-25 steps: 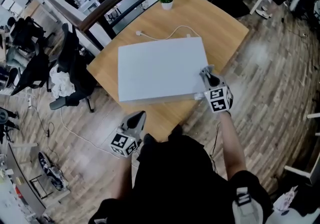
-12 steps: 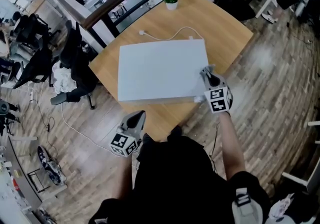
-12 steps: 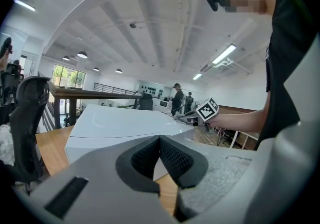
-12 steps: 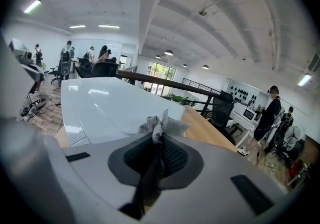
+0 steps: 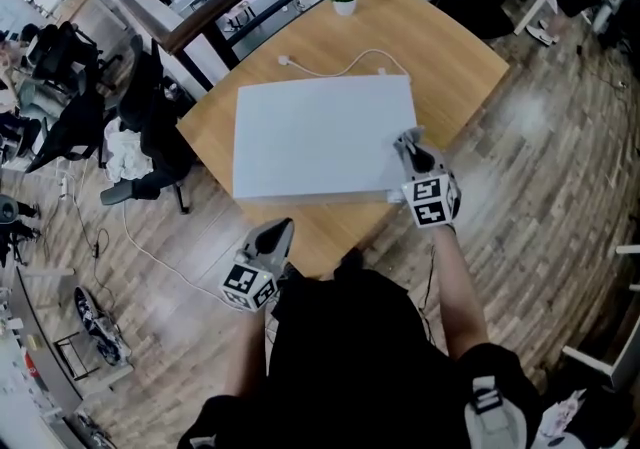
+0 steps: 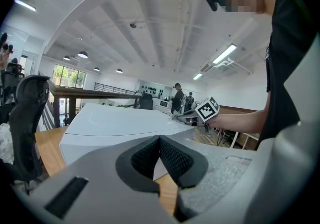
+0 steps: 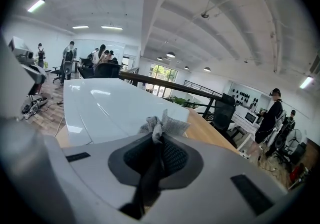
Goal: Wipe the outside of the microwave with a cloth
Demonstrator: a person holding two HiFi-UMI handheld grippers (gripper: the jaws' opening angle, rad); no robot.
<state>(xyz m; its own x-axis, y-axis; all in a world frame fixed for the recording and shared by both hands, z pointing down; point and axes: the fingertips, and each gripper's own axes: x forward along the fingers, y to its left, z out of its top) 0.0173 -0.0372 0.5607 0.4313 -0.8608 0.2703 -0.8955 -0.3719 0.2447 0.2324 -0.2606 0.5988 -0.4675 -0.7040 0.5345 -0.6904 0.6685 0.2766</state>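
Microwave [image 5: 320,137]: white, flat-topped, standing on the wooden table [image 5: 455,52]. Right gripper [image 5: 408,147]: at the microwave's near right corner, jaws clamped on a grey cloth [image 7: 161,127], evidently to bear the cloth against that edge. Left gripper [image 5: 278,233]: off the microwave's near side, jaws together and empty, judged held clear of the wiping path.

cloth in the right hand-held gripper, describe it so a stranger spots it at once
On the wooden table sits a big white microwave. At its near right corner, the right hand-held gripper is shut on the cloth: a small crumpled grey rag, the only fabric on the table.
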